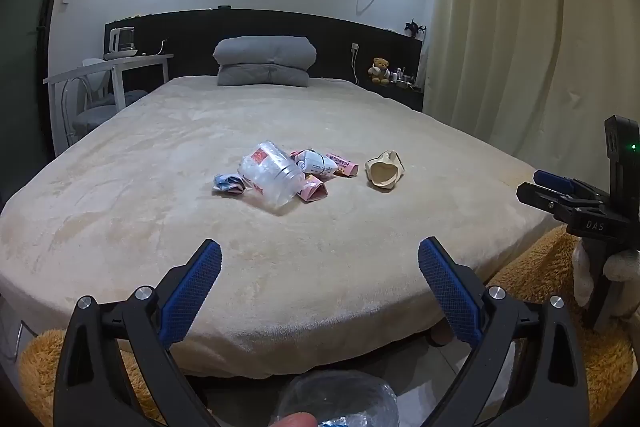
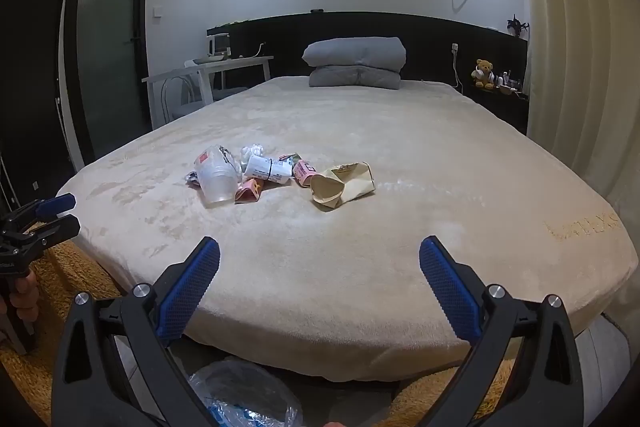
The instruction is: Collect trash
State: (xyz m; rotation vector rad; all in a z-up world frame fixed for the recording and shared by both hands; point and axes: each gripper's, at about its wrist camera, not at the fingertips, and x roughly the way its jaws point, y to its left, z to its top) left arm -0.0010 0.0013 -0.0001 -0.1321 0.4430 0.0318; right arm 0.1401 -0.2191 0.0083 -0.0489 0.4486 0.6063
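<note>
Jaws on our left gripper point(image 1: 320, 269) and right gripper point(image 2: 320, 267) gape empty, and all the trash point(image 1: 280, 175) still litters the bed point(image 1: 200, 227).

— Carrying everything?
— A wide bed point(image 1: 160, 211) under a cream plush cover, up against a dark headboard.
— Lying on it?
— Near the middle, a huddle of trash: clear plastic cup point(image 1: 272, 175) on its side, touching pink wrappers point(image 1: 314, 191), a white rolled packet point(image 1: 316, 163), a bluish crumpled scrap point(image 1: 227, 183).
— Anything apart?
— Just beside, a crushed tan paper bag point(image 1: 385, 171). Far end, folded grey bedding point(image 1: 265, 61), stacked.
</note>
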